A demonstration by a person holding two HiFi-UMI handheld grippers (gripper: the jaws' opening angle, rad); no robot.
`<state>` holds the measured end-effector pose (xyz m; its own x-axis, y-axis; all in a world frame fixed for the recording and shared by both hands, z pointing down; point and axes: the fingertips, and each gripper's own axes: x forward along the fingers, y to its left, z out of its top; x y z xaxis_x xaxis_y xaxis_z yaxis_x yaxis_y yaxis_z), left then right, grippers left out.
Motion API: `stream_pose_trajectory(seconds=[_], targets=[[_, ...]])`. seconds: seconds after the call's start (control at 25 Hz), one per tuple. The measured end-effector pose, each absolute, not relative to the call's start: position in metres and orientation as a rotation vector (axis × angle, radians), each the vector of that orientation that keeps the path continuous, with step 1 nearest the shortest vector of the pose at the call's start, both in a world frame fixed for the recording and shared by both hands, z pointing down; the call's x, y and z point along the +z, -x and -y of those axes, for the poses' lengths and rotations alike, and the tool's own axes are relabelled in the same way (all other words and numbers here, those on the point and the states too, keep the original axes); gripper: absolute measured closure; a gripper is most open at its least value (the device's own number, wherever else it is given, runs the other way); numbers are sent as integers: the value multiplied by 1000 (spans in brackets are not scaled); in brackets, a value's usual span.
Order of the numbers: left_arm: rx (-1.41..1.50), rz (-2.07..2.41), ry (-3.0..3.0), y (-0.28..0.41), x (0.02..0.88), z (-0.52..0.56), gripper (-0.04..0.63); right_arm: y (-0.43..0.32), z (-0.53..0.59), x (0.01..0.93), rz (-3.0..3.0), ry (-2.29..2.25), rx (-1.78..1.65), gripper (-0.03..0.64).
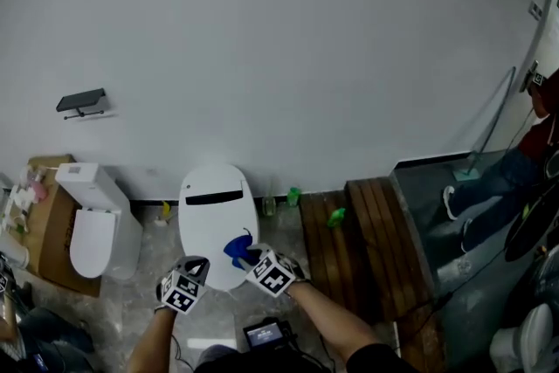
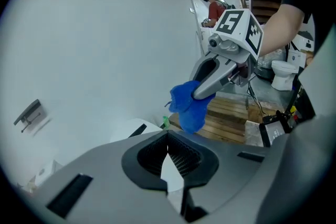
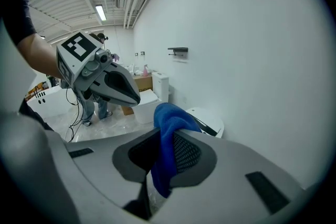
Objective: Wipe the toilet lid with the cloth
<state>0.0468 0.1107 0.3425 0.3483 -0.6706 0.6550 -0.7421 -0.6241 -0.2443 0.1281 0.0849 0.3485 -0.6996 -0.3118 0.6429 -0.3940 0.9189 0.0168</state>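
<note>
The white toilet lid lies closed against the wall, straight ahead of me. A blue cloth hangs over the lid's near right part, with my right gripper shut on it. In the right gripper view the blue cloth is pinched between the jaws of the right gripper, with the lid beyond. My left gripper hovers at the lid's near left edge. In the left gripper view the left gripper is shut with nothing in it, and the cloth dangles from the other gripper ahead.
A second white toilet and a cardboard box stand at the left. Small bottles line the wall base. A wooden platform lies right of the lid. A small screen device sits on the floor near me. A person is at far right.
</note>
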Motion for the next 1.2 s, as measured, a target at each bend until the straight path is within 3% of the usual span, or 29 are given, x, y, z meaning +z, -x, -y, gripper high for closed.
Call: stream_pose_trajectory(seconds=[1.2], targets=[[1088,1162,-2554,74,370,-12,584,-22,9,371,2285,-653,271,561]])
